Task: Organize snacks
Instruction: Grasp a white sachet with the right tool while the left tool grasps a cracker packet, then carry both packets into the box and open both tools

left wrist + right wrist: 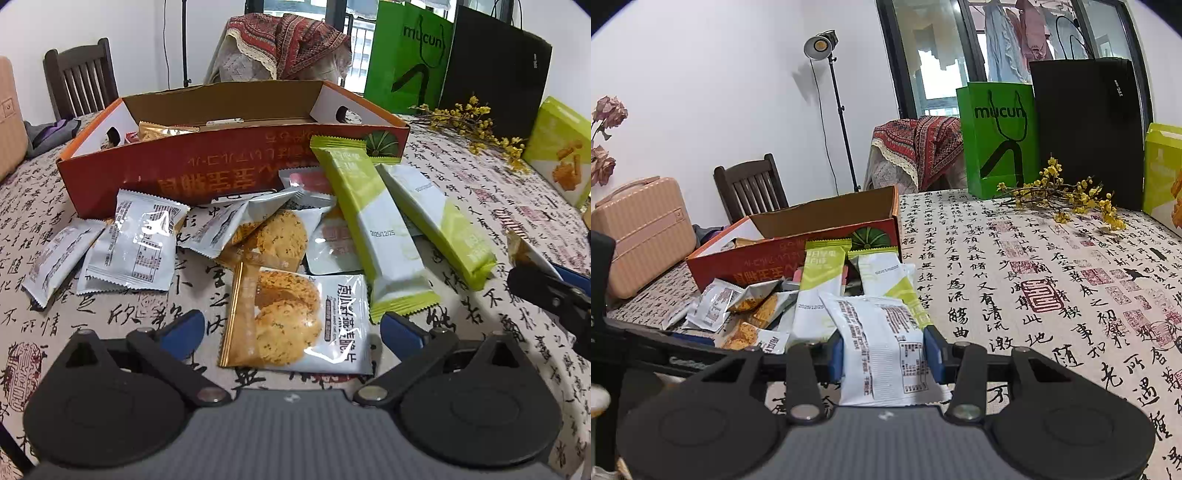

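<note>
Left wrist view gave us the widest look: the surface (461, 173), under its calligraphy cloth, carried the orange box (236, 162) across the upper middle of the frame, open at the top with a few packets already inside. Below it the loose snacks spread toward the centre, two long green bars (373, 225) leaning on the box's near wall.

We judged the step to be carrying the white packet (886, 347) into the box. The right tongs (884, 356) had closed on its two sides; it should be lifted clear of the near wall before release.

The left tongs (291, 328) stood wide apart, empty, around the cookie packet (299, 321) at lower centre.

Open room lay at right of the right wrist view; the yellow sprig (1067, 195) marked its far limit.
</note>
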Available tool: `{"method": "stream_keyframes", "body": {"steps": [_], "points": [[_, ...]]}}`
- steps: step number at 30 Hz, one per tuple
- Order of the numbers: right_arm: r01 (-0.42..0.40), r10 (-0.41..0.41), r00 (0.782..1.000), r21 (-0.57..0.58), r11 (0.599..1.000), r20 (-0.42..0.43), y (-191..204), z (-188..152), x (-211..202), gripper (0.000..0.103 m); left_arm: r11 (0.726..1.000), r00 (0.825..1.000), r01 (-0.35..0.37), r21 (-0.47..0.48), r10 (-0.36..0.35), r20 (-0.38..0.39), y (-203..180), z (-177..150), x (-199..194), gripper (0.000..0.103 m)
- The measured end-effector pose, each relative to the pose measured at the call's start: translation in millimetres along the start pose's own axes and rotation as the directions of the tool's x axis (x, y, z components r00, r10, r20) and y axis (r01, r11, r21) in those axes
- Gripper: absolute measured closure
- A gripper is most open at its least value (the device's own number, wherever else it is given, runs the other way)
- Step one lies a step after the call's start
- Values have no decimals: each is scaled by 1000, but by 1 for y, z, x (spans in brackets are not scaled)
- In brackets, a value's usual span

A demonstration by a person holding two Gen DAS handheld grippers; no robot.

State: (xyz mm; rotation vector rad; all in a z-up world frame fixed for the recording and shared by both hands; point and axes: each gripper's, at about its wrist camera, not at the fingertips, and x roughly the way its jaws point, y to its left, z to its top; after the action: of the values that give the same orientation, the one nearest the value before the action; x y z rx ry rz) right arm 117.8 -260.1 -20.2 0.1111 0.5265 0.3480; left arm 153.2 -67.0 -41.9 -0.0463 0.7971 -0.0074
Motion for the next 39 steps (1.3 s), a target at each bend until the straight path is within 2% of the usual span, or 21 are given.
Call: {"method": "stream_keyframes", "body": {"steps": [3,7,11,14,21,27,31,39], "points": [[4,-4,1000,5,1000,-5,0,-1,3,61,999,999,-43,34,42,11,-7,-3,3,0],[6,-6,1000,10,1000,-7,-1,-2,6,61,998,998,-50,32,49,26,-9,-5,1,1],[10,-10,1000,14,1000,-6,-2,-2,6,61,998,998,-42,36,40,51,-6,-6,-7,26],[11,-11,1000,15,1000,-4,-3,-2,5,61,999,998,-16,44,13,58,-2,-8,-12,31],[5,-5,1000,9,1000,-3,1,-1,5,61,999,997,26,25,-27,69,8,-13,-23,31],[7,-7,1000,2,1000,8,5,2,3,61,998,991,49,25,-52,125,16,-11,-41,31],[-1,1,1000,-8,1000,25,10,9,1,61,998,978,60,25,-64,197,22,-4,-59,31],[-30,35,994,-55,998,103,26,42,-1,60,999,948,46,-15,-39,315,42,26,-88,31]]}}
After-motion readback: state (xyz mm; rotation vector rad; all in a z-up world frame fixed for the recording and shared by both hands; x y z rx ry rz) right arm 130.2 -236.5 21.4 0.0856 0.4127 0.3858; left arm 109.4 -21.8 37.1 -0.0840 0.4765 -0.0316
